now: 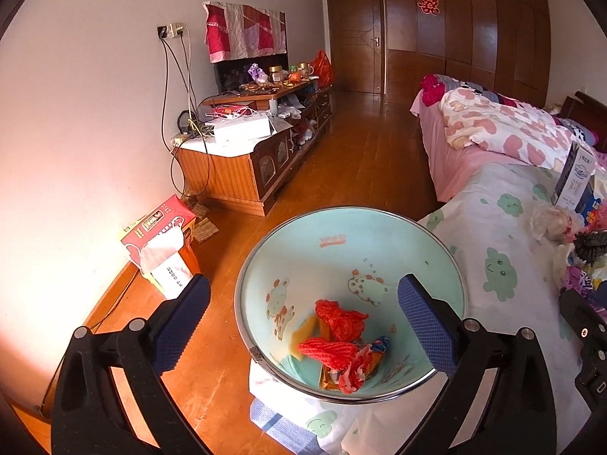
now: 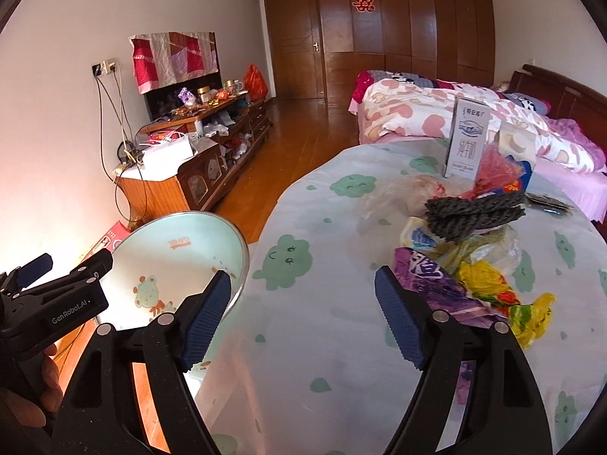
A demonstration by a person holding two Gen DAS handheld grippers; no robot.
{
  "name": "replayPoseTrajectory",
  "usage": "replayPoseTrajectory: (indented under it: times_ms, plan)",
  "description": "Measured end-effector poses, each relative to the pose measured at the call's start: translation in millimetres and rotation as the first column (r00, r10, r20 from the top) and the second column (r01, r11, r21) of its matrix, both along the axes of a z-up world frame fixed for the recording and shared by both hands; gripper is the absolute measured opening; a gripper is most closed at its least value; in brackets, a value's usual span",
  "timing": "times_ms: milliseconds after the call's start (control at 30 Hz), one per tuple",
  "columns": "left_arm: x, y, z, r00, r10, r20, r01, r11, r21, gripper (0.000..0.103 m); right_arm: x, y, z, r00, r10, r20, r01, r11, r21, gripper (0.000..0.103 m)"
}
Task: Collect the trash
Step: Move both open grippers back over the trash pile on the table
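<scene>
Just right of the spread, empty right claw, the purple wrapper lies on the surface, long axis pointing away leftward. The left claw, also spread, hangs over the trash bin.

Home bedroom: bed with quilt, wooden wardrobe, cluttered TV cabinet.

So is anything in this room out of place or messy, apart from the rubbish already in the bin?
Yes. A heap of wrappers and plastic bags lies loose on the round table, with a dark rope bundle on top. By the wall, a red tissue box sits tilted on the floor, its tissue hanging out. The bin itself stands upright.
</scene>
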State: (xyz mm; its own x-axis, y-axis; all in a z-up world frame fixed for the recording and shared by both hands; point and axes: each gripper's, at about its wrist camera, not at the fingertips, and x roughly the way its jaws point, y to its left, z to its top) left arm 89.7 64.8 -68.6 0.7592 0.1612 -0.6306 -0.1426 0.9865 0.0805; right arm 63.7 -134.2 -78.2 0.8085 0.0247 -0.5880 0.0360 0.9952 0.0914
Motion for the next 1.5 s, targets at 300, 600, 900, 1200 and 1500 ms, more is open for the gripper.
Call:
replayPoseTrajectory:
  times_ms: [300,600,900,1200,1500]
  plan:
    - [-17,-23,7,0.998,-0.056,0.013,0.056,0.998,0.028,0.097,-32,-44,4,0.995,-0.095,0.021,0.095,0.995,0.029,0.077]
    - [-32,-47,13,0.990,-0.140,0.019,0.139,0.990,0.024,0.097,-49,-72,4,0.988,-0.156,0.015,0.156,0.987,0.025,0.077]
    - [-41,-72,-3,0.974,-0.222,-0.041,0.222,0.975,-0.001,0.097,-65,-99,3,0.976,-0.216,0.022,0.216,0.976,0.004,0.077]
    - [-45,-98,-12,0.958,-0.275,-0.080,0.274,0.961,-0.016,0.097,-75,-140,-4,0.957,-0.291,0.002,0.291,0.957,0.026,0.077]
    - [-44,-137,-14,0.927,-0.362,-0.092,0.363,0.932,-0.011,0.096,-87,-188,-14,0.929,-0.370,-0.019,0.370,0.928,0.051,0.068]
